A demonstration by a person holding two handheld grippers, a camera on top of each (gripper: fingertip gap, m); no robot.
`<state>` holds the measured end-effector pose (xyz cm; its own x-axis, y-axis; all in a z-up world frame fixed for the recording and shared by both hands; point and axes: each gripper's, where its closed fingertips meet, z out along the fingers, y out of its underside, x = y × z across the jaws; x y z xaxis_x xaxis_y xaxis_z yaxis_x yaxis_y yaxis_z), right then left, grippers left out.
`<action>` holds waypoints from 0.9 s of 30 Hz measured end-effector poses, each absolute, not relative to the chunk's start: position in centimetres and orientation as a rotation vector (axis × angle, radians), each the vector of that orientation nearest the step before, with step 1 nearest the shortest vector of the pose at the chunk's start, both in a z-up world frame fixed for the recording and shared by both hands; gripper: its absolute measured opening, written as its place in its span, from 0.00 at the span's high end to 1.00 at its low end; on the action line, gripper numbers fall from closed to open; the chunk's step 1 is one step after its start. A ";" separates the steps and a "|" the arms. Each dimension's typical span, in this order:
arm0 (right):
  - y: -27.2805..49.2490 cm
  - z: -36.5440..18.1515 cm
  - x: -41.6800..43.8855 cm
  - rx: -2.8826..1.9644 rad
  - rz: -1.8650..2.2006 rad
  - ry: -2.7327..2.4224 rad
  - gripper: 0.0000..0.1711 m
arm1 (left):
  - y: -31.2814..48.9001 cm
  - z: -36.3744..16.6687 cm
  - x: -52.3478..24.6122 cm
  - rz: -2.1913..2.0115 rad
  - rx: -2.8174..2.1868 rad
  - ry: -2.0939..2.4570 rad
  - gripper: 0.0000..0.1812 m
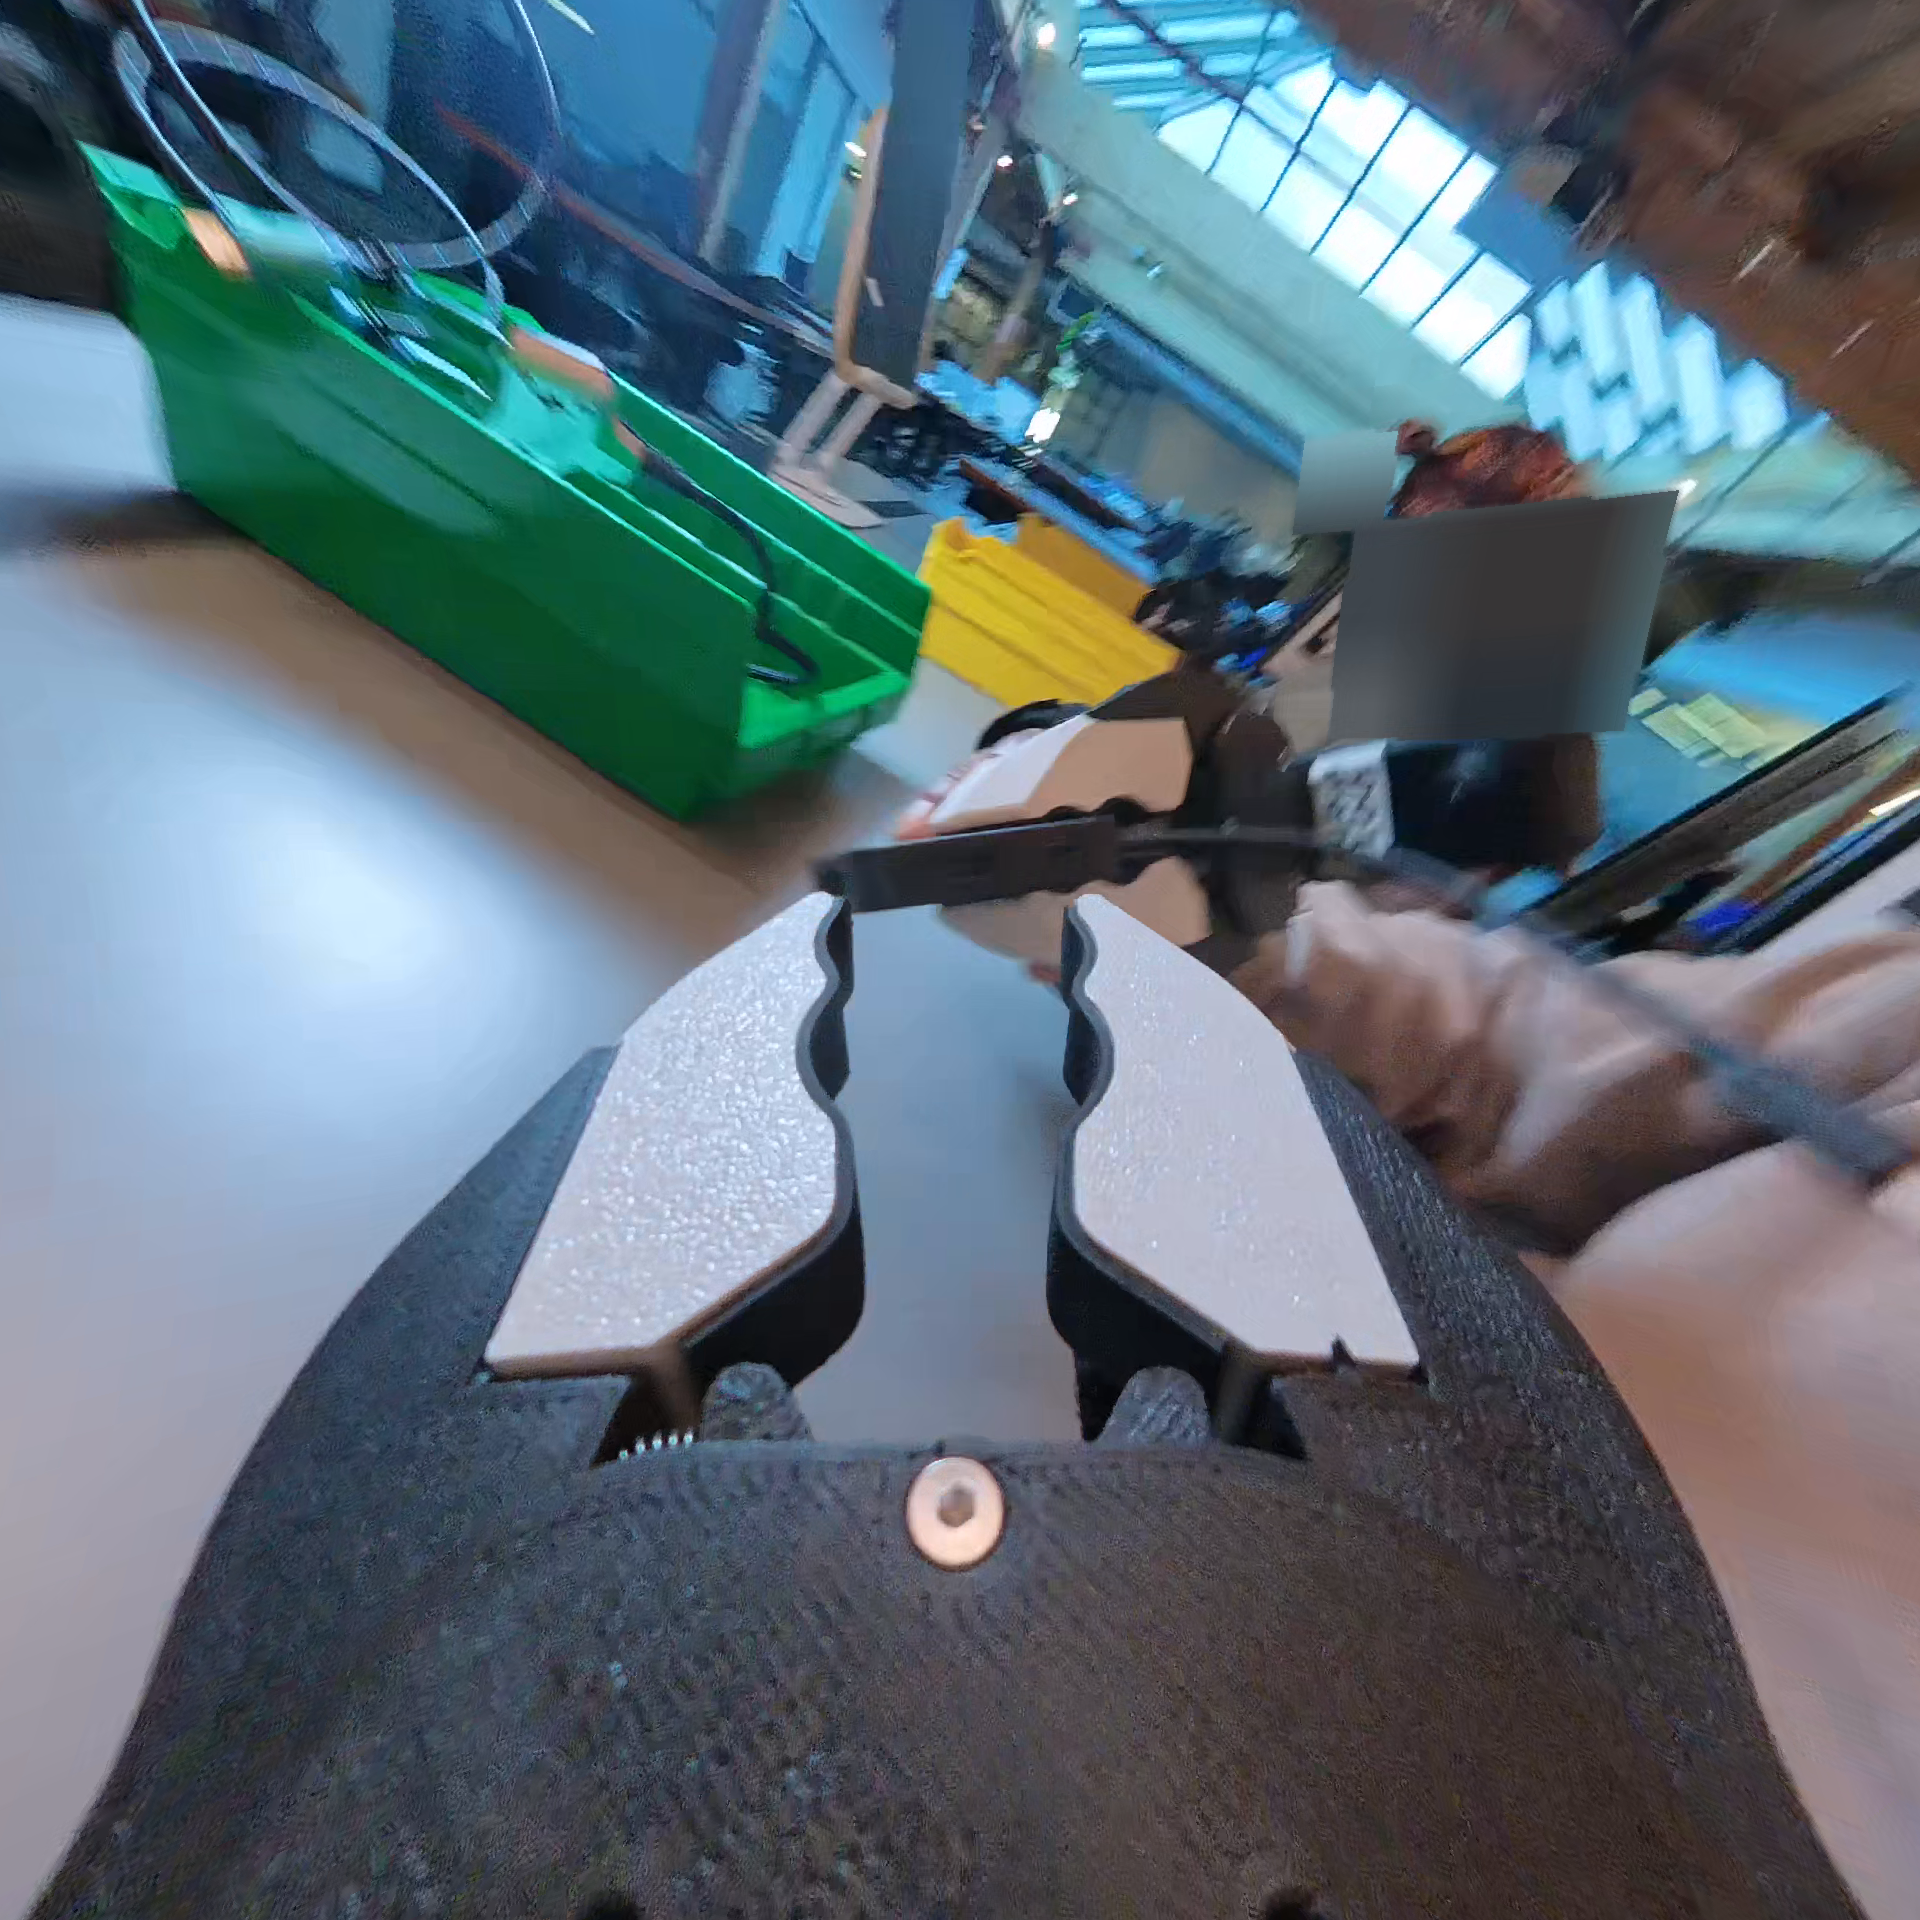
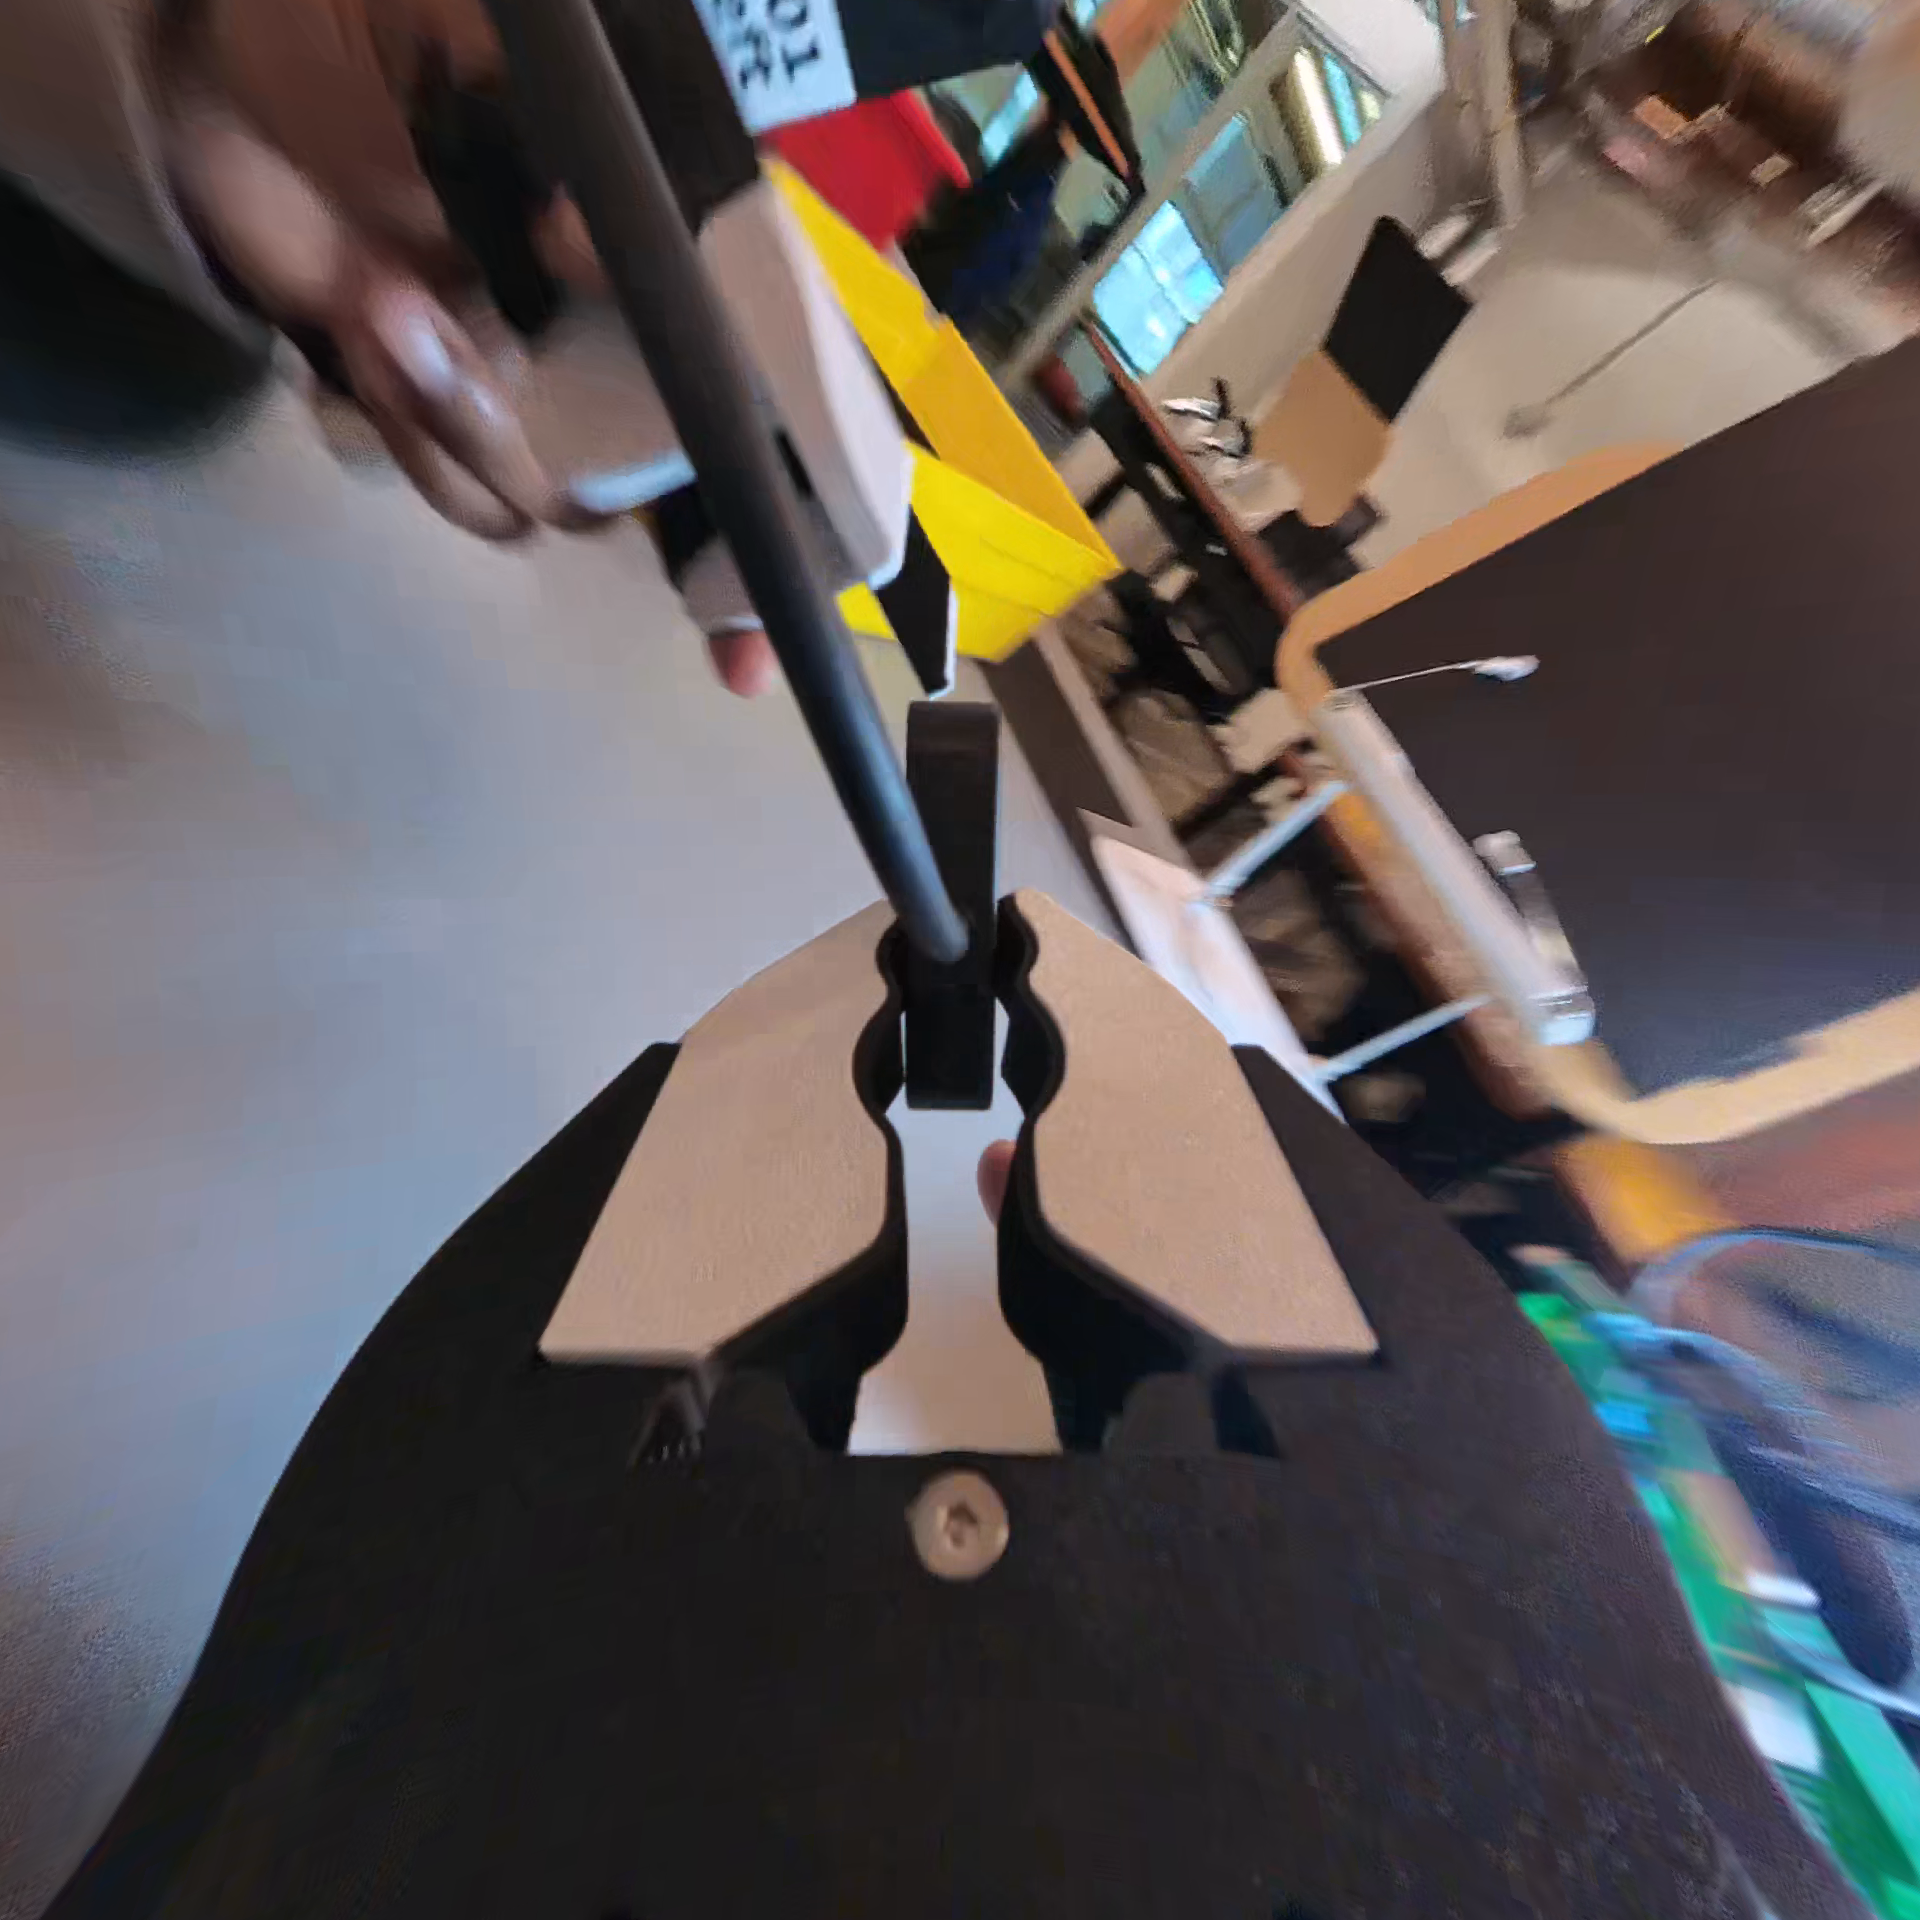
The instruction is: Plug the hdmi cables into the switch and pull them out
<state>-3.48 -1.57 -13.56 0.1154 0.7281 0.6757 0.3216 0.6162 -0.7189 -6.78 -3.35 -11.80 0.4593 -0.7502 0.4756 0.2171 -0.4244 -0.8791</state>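
Nearest, at 6 o'clock in the left wrist view: left gripper, fingers spread apart and holding nothing, seemingly kept free to take a plug or steady the work. Just beyond its tips, at 12 o'clock: a flat black block, probably the switch, lifted clear of the grey table and turned side-on, likely so that its ports face the empty tool. Clamped on that block from 2 o'clock: right gripper, jaws pressed against both flat faces, a grip that would keep it from twisting under a push. From the block, toward 11 o'clock in the right wrist view: a dark cable, already attached. Farther off, at 10 o'clock in the left wrist view: green bin with dark leads looping above it, possibly the remaining hdmi cables, though too blurred to tell. Behind, at 12 o'clock: yellow bin.
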 end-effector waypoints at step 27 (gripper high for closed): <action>-6.9 -12.0 -3.1 -1.106 1.299 -1.446 0.92 | -6.6 -13.0 -3.4 -0.818 -1.456 0.974 0.89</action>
<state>-3.05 -6.86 -12.01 -0.2215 0.9742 0.0438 0.0607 0.0586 -0.9964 -3.42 -6.64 -13.00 0.4139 -0.9095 -0.0398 -0.1183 -0.0103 -0.9929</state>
